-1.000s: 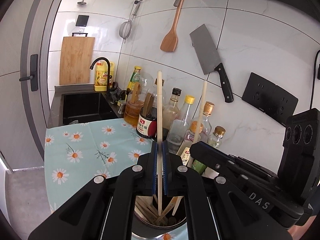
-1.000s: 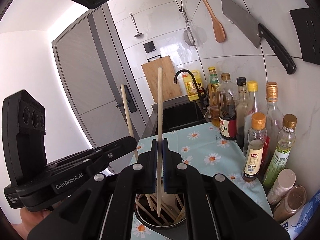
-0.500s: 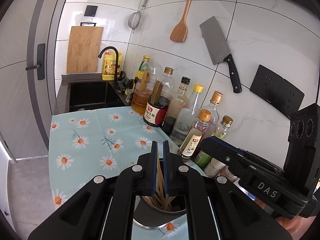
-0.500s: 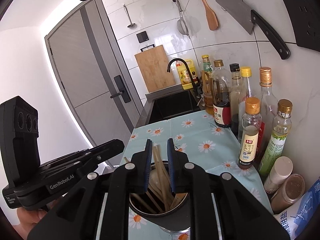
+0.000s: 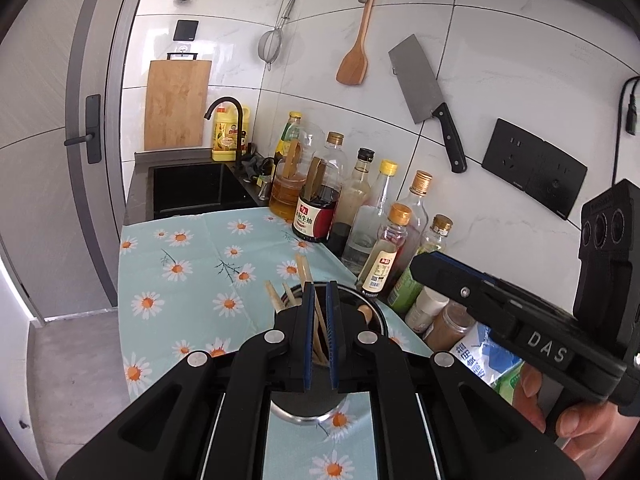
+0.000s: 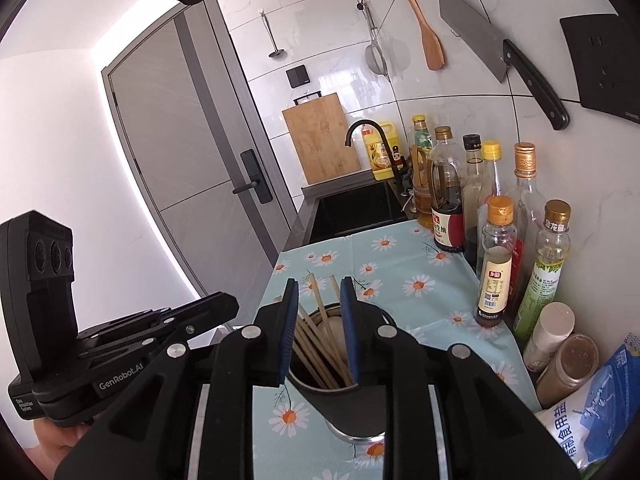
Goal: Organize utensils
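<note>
My left fingers are almost shut, with only a thin gap, and they hold nothing. My right fingers have just been opening and now stand a little way apart. Nothing is pinched in them either. Sticks only show through the gap behind them.

The chopsticks are all standing in the dark cup. The cup sits on the flowery cloth that covers the surface, near the row of bottles by the wall. Some chopstick tips poke up over the rim and lean this way and that.

I think this part of the job is done, since both my grippers are empty and hang over the cup. I see no loose chopsticks lying on the cloth. There may be more things to tidy somewhere I cannot see.
</note>
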Demonstrator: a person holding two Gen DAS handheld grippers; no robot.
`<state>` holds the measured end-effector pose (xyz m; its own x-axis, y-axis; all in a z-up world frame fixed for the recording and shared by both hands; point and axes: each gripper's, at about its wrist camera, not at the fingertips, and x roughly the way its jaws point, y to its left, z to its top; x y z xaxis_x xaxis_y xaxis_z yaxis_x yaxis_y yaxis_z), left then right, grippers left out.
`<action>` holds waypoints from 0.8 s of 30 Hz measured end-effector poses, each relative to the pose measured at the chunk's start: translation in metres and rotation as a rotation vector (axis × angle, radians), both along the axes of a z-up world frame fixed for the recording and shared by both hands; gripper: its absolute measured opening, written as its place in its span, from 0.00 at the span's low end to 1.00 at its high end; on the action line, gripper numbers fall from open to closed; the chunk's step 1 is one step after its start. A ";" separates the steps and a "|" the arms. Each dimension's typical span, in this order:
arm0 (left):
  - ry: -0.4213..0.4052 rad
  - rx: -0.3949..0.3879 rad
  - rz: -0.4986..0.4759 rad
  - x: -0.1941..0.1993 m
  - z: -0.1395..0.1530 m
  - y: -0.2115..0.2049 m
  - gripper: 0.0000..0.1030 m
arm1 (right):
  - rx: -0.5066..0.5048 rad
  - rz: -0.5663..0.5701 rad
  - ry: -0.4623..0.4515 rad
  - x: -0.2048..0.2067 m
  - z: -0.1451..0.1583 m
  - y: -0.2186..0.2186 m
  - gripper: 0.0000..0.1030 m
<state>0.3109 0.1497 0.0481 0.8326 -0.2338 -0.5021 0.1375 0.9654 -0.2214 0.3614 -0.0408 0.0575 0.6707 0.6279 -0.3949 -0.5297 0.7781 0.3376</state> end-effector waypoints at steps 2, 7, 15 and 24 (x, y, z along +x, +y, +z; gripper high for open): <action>0.008 0.006 -0.002 -0.011 -0.003 -0.003 0.06 | 0.005 0.001 -0.001 -0.008 0.000 -0.005 0.30; 0.019 0.044 0.016 -0.046 -0.012 -0.011 0.38 | -0.015 0.016 0.021 -0.031 -0.007 -0.021 0.34; 0.012 0.075 0.013 -0.100 -0.022 -0.025 0.42 | -0.075 0.003 0.038 -0.073 -0.026 -0.047 0.52; 0.090 0.075 -0.003 -0.146 -0.055 -0.043 0.55 | -0.113 -0.017 0.044 -0.114 -0.045 -0.075 0.76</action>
<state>0.1649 0.1066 -0.0064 0.7827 -0.1956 -0.5909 0.1235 0.9793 -0.1606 0.2477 -0.1156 0.0123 0.6618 0.5662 -0.4914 -0.5025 0.8214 0.2697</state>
